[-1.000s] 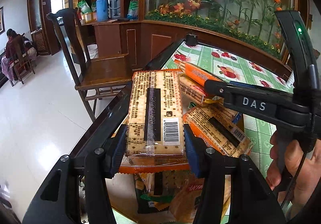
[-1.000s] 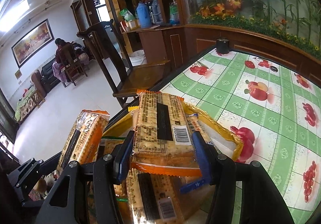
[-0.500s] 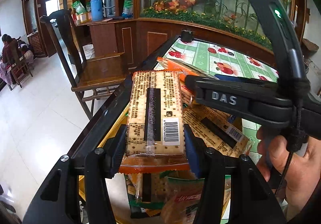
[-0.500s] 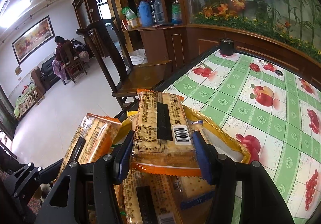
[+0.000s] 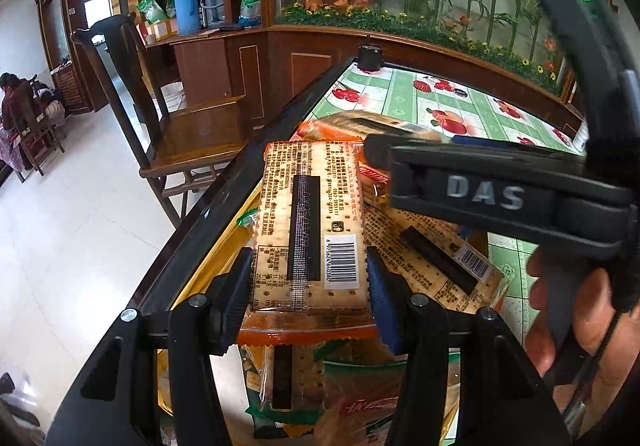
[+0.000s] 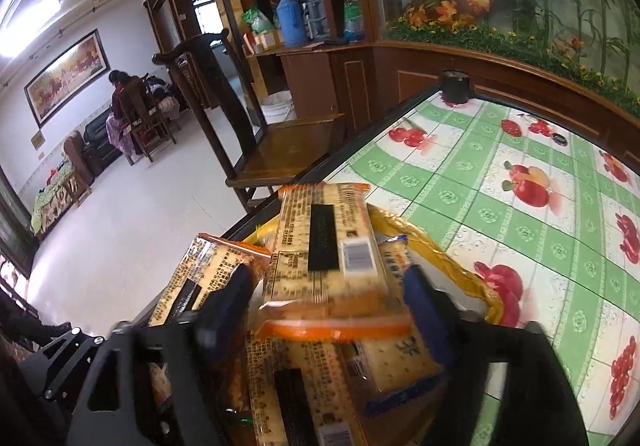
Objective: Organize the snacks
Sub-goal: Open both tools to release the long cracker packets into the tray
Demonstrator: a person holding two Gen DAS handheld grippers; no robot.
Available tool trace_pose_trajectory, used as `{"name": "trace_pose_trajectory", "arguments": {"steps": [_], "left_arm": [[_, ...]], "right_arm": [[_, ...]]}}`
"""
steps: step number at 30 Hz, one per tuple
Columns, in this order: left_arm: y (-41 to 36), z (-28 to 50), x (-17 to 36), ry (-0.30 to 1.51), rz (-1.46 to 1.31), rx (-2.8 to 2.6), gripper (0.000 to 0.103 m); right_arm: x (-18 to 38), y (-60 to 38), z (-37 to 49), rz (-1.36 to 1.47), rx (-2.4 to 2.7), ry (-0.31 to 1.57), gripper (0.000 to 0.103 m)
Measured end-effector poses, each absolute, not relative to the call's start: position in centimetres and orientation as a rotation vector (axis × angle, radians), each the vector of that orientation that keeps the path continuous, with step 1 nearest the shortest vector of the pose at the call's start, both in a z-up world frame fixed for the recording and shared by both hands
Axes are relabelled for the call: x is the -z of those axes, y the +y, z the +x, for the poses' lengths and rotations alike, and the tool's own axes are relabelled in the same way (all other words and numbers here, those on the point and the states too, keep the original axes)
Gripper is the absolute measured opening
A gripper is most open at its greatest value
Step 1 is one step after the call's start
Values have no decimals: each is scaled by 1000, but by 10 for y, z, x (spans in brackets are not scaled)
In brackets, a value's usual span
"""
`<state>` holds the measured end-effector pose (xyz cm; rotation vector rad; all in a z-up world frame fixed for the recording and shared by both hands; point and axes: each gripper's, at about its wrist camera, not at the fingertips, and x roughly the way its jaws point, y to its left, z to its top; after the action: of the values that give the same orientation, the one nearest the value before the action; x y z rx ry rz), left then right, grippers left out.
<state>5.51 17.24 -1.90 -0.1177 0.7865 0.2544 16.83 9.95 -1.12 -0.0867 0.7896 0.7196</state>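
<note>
My left gripper (image 5: 308,278) is shut on an orange-edged cracker pack (image 5: 310,230), held above a yellow tray (image 5: 200,282) of several snack packs at the table's left edge. My right gripper (image 6: 330,300) has its jaws wider than the second cracker pack (image 6: 326,258) lying between them, over the same tray (image 6: 464,266); the view is blurred. The right gripper's body crosses the left wrist view (image 5: 500,194). The left pack also shows in the right wrist view (image 6: 204,278).
A green fruit-print tablecloth (image 6: 520,206) covers the table to the right. A dark wooden chair (image 5: 188,134) stands left of the table. A small black cylinder (image 6: 456,86) sits at the far corner. A wooden cabinet and flower panel line the back.
The right gripper's jaws have spread and its cracker pack now sits loose between them, lower onto the pile. The left gripper keeps its pack and has shifted slightly.
</note>
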Motion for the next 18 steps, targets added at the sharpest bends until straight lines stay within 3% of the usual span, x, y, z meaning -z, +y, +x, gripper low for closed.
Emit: {"name": "trace_pose_trajectory", "arguments": {"steps": [18], "left_arm": [[155, 72, 21, 797, -75, -235, 53]], "right_arm": [[-8, -5, 137, 67, -641, 724, 85]]}}
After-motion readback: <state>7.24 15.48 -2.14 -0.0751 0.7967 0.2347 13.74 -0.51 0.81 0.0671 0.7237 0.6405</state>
